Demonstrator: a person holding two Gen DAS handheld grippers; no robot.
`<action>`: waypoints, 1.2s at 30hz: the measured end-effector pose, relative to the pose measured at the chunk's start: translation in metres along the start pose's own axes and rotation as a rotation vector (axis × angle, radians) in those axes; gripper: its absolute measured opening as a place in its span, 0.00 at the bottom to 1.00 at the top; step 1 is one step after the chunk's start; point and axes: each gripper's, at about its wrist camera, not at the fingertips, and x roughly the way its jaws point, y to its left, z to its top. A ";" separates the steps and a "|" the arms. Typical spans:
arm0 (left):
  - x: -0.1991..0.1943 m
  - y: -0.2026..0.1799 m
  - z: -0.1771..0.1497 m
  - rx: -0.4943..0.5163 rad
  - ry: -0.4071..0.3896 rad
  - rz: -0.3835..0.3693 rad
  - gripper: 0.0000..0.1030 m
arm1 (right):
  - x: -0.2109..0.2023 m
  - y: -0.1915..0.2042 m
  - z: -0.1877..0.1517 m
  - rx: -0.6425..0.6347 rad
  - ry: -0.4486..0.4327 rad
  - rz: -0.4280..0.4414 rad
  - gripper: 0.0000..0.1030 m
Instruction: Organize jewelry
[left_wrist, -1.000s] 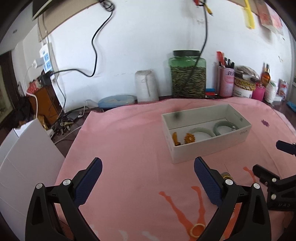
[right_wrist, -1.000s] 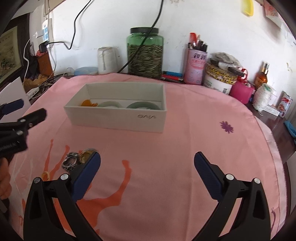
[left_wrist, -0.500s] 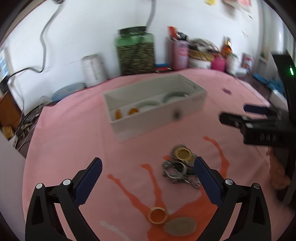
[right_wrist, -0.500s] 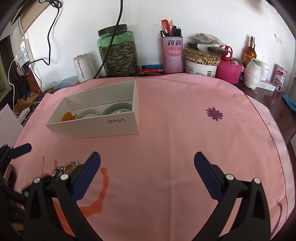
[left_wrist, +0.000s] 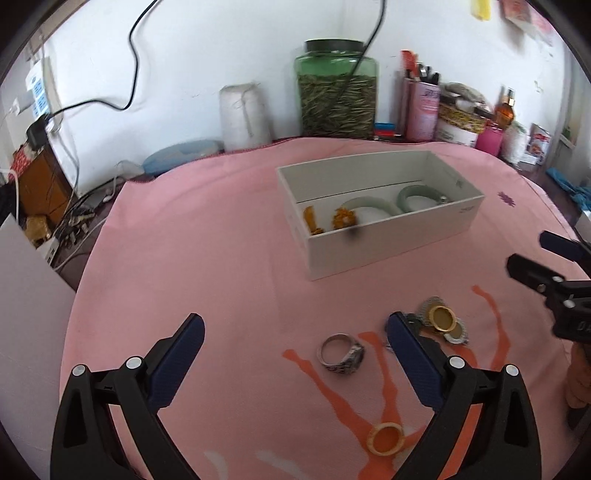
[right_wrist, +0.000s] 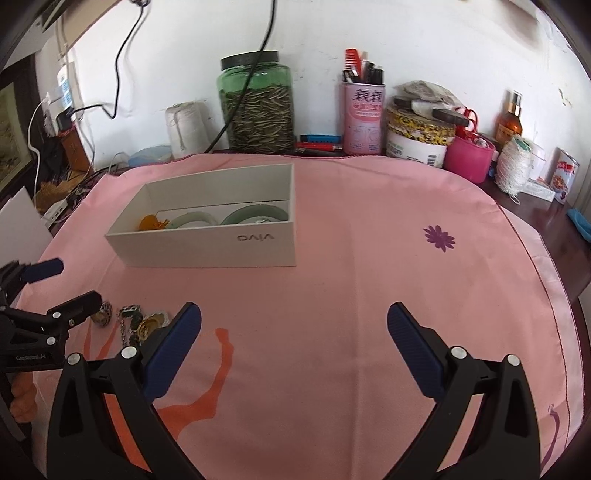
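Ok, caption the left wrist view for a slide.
Left gripper, jaws closing, nothing gripped, above a silver ring near the white box.

The left gripper (left_wrist: 293, 330) is pointing steeply downward, its jaws closing from a wide spread with nothing pressed between the pads. The right gripper (right_wrist: 293, 319) is hanging beside it at a similar downward tilt, its blue-padded fingers (right_wrist: 413, 350) spread wide and empty.

Two jade bangles (left_wrist: 373, 206) and two orange pieces (left_wrist: 343, 218) are lying in one white box (left_wrist: 388, 247); one silver ring (left_wrist: 341, 353) is sitting between the left tool's (left_wrist: 295, 338) fingers, one gold ring (left_wrist: 386, 438) nearer.
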 end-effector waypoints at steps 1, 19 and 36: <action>-0.001 -0.004 -0.001 0.015 -0.001 -0.016 0.81 | 0.000 0.003 -0.001 -0.012 0.000 0.000 0.93; 0.011 -0.002 -0.013 0.051 0.092 -0.141 0.35 | 0.003 0.004 -0.002 -0.013 0.015 0.019 0.91; -0.011 0.003 -0.007 -0.022 0.001 -0.140 0.28 | 0.009 0.050 -0.013 -0.167 0.081 0.171 0.60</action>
